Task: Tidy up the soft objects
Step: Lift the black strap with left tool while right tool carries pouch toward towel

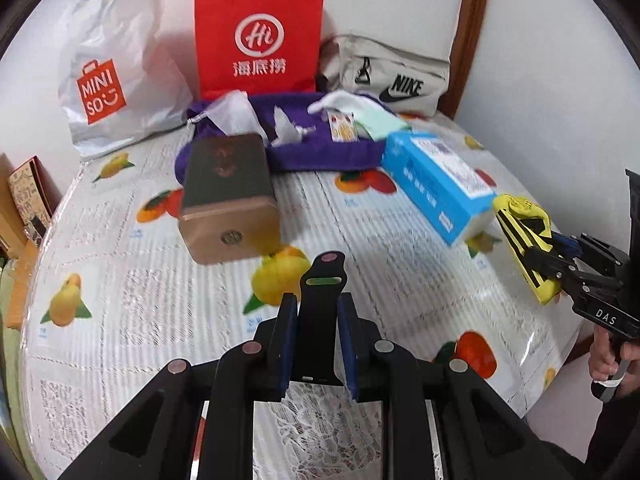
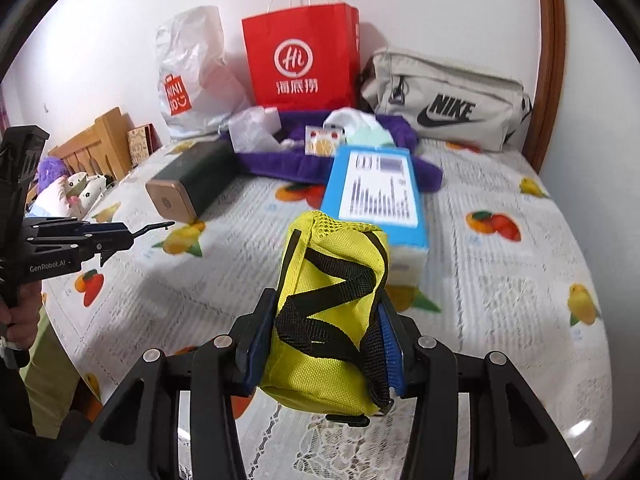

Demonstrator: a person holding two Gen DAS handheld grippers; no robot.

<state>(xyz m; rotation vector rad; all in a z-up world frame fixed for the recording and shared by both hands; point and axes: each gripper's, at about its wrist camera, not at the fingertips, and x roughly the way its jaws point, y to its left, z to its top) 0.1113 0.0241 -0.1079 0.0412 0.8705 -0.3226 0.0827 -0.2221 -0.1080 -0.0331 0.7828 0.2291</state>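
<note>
A yellow mesh pouch [image 2: 320,360] with black straps hangs above the table, and my right gripper [image 2: 326,300] is shut on it, blue pads pressing both sides. From the left wrist view the same pouch [image 1: 516,210] sticks out of the right gripper [image 1: 548,254] at the right edge. My left gripper [image 1: 318,304] is shut on a flat black strap piece [image 1: 322,280] with a slot and a rivet. In the right wrist view that piece [image 2: 154,228] pokes out of the left gripper [image 2: 120,235] as a thin hook.
On the fruit-print tablecloth [image 1: 160,280] lie a dark green and copper box [image 1: 228,196] and a blue carton [image 1: 436,184]. A purple cloth [image 1: 320,152] carries small items. Behind stand a white Miniso bag [image 1: 116,68], a red paper bag [image 1: 260,40] and a grey Nike bag [image 1: 392,76].
</note>
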